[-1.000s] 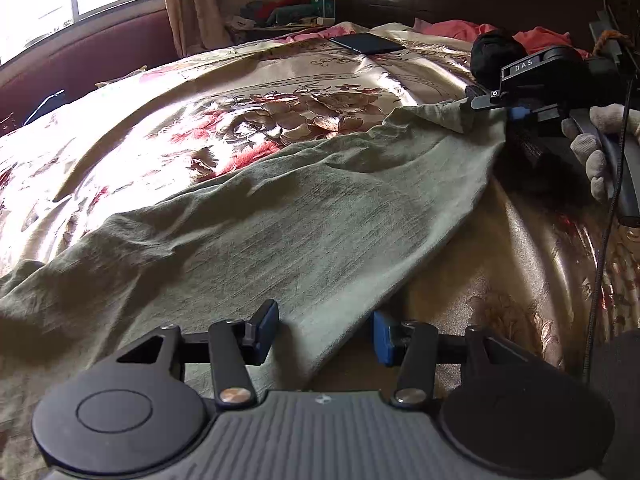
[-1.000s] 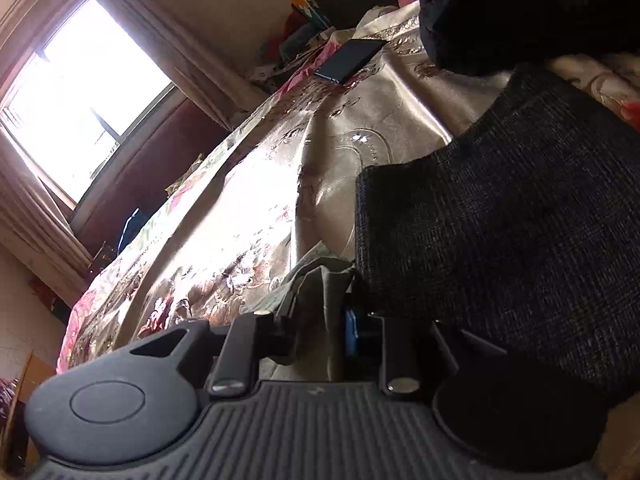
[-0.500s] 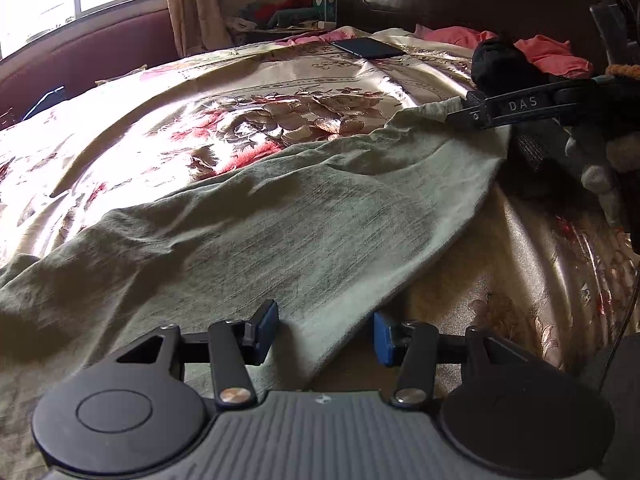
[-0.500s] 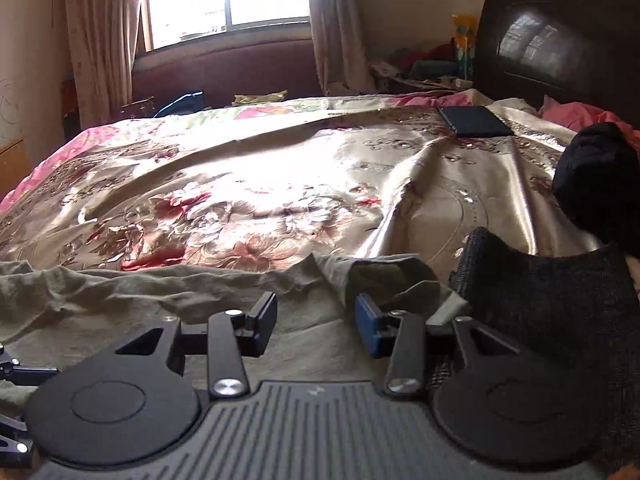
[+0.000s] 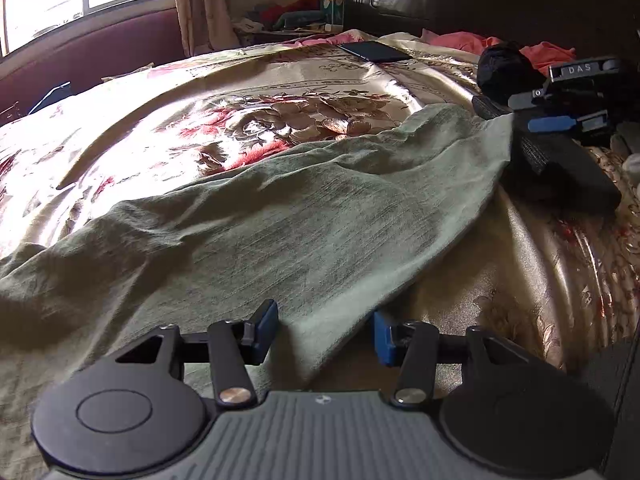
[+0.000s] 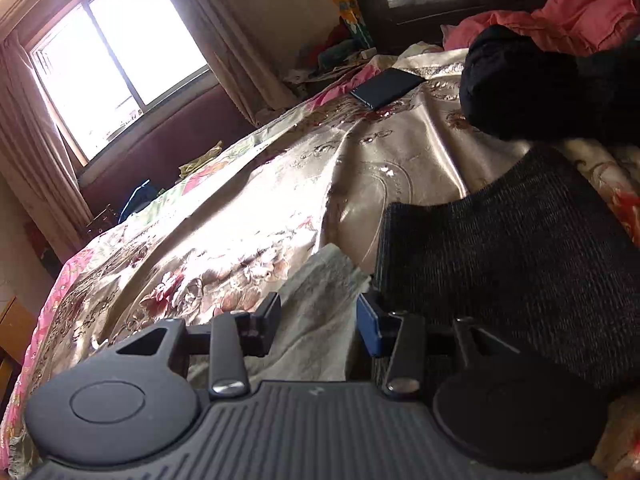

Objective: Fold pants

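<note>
Hovering my left tongs [image 5: 326, 332] over the near hem of the green pants [image 5: 280, 216], jaws apart, cloth between them but unpinched. My right tongs [image 6: 318, 326] have just been opening, jaws apart over the far corner, nothing clamped. Pants lie spread on the floral bedspread [image 5: 224, 120], touching a dark knit cloth [image 6: 520, 272]; phone [image 5: 374, 51] near the headboard.

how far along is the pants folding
Early. The green pants lie spread and wrinkled across the bedspread; one fold may be in, no compact stack yet. The right tongs have just been opening over a far corner; the left tongs stand open astride the near edge. Folding remains.
</note>
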Motion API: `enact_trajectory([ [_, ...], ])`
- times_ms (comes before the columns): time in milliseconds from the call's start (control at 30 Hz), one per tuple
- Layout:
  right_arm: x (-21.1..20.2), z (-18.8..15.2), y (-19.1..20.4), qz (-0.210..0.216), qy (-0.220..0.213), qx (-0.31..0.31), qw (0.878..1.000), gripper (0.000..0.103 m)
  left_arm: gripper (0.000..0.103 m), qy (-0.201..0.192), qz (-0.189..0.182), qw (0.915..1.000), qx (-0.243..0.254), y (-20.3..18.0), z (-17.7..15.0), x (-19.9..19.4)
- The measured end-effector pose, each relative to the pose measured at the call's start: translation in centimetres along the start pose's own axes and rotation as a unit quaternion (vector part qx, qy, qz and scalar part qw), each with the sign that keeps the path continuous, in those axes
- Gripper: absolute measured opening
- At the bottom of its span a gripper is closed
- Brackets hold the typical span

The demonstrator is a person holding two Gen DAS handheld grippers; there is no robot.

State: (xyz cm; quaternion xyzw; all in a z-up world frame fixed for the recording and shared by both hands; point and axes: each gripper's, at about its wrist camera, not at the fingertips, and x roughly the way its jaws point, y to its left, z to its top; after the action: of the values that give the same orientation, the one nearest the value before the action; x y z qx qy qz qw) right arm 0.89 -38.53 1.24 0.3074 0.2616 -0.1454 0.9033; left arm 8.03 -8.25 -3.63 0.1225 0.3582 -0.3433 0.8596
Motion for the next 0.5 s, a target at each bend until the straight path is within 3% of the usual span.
enact_trajectory([
  [100,1.0,-1.8,-1.6,0.02,-0.002,0.062,0.998,0.041,0.062,0.005,0.0,1.0,0.006,-0.1,-0.1,-0.3],
  [200,2.1,-2.9,-1.7,0.052,0.027,0.124,0.991,0.044,0.062,0.011,0.008,0.9998,0.017,-0.3,-0.1,-0.7],
  [300,2.6,-4.0,-1.2,0.032,0.028,0.112,0.993,0.044,0.062,0.012,0.01,0.9998,0.015,-0.2,-0.4,-0.9],
  [433,4.1,-4.0,-2.8,0.016,-0.015,0.14,0.99,0.044,0.062,0.008,0.006,0.9999,0.007,-0.1,-0.6,-0.7],
  [500,5.0,-3.6,-2.9,0.032,-0.032,0.142,0.989,0.045,0.062,0.006,0.005,1.0,0.006,-0.1,-0.4,-0.6],
])
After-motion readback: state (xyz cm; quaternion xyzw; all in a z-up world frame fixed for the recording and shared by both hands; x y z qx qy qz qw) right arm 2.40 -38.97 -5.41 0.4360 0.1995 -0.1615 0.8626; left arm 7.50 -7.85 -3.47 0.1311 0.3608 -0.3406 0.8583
